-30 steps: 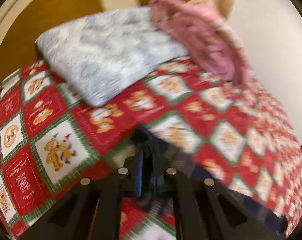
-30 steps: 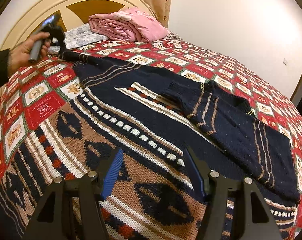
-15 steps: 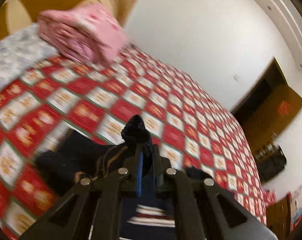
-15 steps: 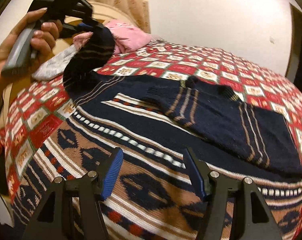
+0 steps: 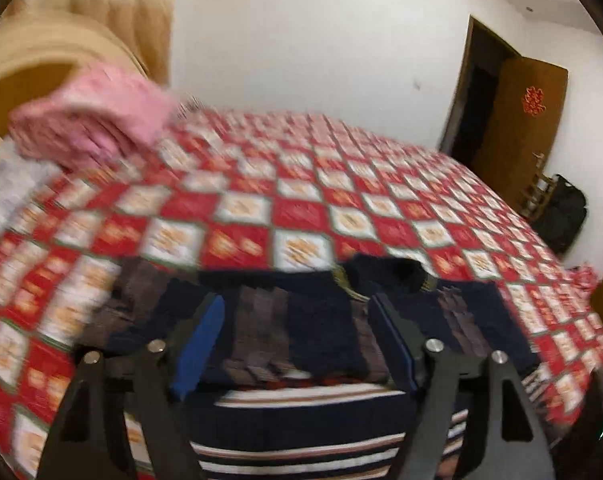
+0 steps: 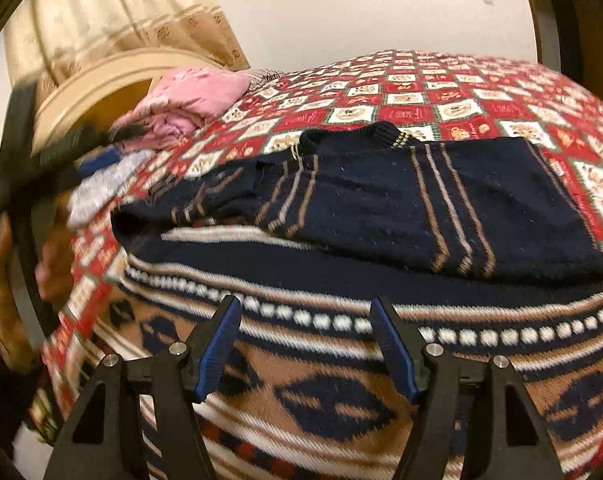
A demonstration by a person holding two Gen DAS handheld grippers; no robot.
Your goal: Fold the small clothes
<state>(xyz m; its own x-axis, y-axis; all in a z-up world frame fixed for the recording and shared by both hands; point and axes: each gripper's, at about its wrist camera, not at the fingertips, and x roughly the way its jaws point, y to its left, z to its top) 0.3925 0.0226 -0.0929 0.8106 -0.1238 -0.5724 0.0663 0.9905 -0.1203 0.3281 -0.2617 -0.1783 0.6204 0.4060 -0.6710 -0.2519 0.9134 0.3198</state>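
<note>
Left wrist view: the left gripper [image 5: 297, 340] stood wide apart, holding nothing, its blue-padded fingers [image 5: 199, 344] spread above the navy patterned sweater [image 5: 321, 336], which lay directly ahead on the red checked bedspread [image 5: 309, 208]. Far to its left rested a folded pink blanket [image 5: 97, 124]; far right, a brown door [image 5: 529, 132]. Right wrist view: the right gripper [image 6: 305, 344] was likewise wide and empty, poised over the sweater's [image 6: 381, 208] patterned hem. Both sleeves lay folded across the navy body ahead of the fingers. The neckline pointed away.
</note>
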